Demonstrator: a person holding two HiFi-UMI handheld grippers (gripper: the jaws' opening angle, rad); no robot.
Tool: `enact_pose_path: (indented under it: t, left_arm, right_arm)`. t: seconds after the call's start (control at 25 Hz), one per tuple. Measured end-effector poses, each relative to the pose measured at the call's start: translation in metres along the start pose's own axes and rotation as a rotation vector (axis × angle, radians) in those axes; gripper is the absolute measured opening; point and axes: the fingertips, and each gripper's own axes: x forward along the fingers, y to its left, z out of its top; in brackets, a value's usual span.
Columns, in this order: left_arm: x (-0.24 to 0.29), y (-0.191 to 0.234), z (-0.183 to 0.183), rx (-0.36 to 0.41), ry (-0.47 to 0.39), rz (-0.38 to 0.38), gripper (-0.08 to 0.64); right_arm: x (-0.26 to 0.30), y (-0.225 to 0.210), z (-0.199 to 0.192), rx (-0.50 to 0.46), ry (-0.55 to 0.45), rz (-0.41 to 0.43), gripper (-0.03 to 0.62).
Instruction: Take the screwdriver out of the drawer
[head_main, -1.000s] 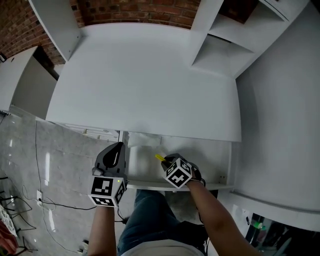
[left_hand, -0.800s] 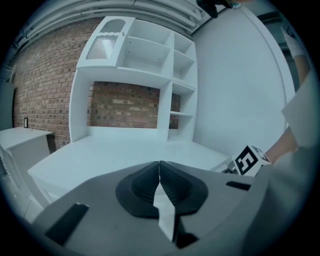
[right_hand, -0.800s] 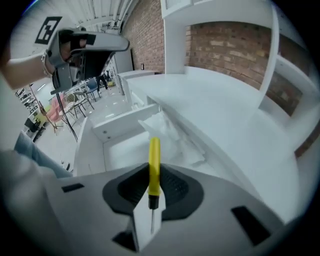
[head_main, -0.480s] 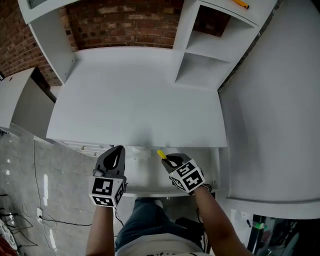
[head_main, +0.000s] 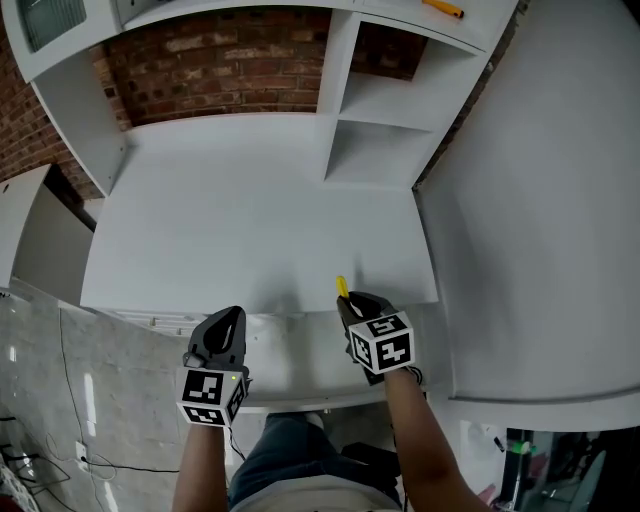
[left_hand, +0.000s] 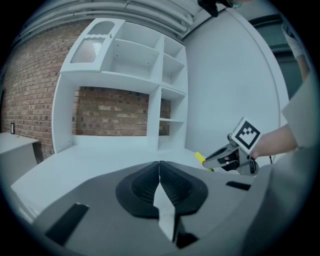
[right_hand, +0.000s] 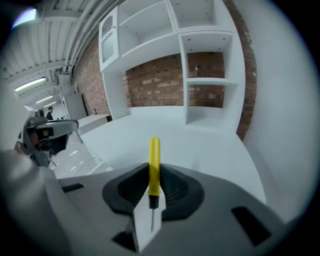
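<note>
My right gripper (head_main: 349, 302) is shut on a small screwdriver (right_hand: 154, 165) with a yellow handle. In the right gripper view the handle sticks out past the jaws and the thin metal shaft points back toward the camera. In the head view its yellow tip (head_main: 342, 287) shows above the front edge of the white desk (head_main: 260, 220). The open drawer (head_main: 300, 360) lies just below that edge, between my two grippers. My left gripper (head_main: 228, 322) is shut with nothing in it, over the drawer's left end. From the left gripper view the right gripper (left_hand: 220, 159) and screwdriver (left_hand: 200, 158) show at right.
A white shelf unit (head_main: 370, 110) stands at the back of the desk against a brick wall (head_main: 210, 75). A white wall (head_main: 540, 220) runs along the right. Another yellow tool (head_main: 441, 8) lies on an upper shelf. Cables (head_main: 60, 450) trail on the floor at left.
My right gripper has risen out of the drawer with the screwdriver and now sits above the desk's front edge, rolled. The left gripper has lifted a little. The head view has tilted up.
</note>
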Motion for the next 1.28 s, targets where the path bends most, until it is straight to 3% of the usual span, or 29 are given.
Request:
enact_pose_path:
  t: [0.16, 0.32, 0.52, 0.8, 1.0, 1.12, 1.28]
  left_arm:
    - [0.011, 0.0, -0.006, -0.026, 0.03, -0.011, 0.014]
    - [0.023, 0.006, -0.006, -0.031, 0.018, -0.002, 0.014]
    - [0.028, 0.02, -0.014, -0.061, 0.055, 0.003, 0.014]
    - [0.028, 0.039, -0.021, -0.044, 0.055, 0.032, 0.013]
    - [0.024, 0.042, -0.027, -0.04, 0.071, 0.033, 0.014]
    - [0.022, 0.04, -0.027, -0.037, 0.071, 0.029, 0.014]
    - [0.021, 0.031, -0.019, -0.033, 0.048, 0.021, 0.014]
  right_arm:
    - [0.02, -0.036, 0.005, 0.094, 0.013, -0.076, 0.075]
    - [0.048, -0.06, 0.004, 0.129, 0.071, -0.119, 0.075]
    - [0.084, -0.069, -0.001, 0.125, 0.163, -0.146, 0.076]
    - [0.116, -0.076, -0.007, 0.095, 0.233, -0.18, 0.078]
    - [0.123, -0.076, -0.007, 0.073, 0.237, -0.175, 0.081]
    - [0.119, -0.074, -0.005, 0.047, 0.234, -0.163, 0.155]
    - [0.1, -0.07, 0.01, 0.024, 0.174, -0.154, 0.161]
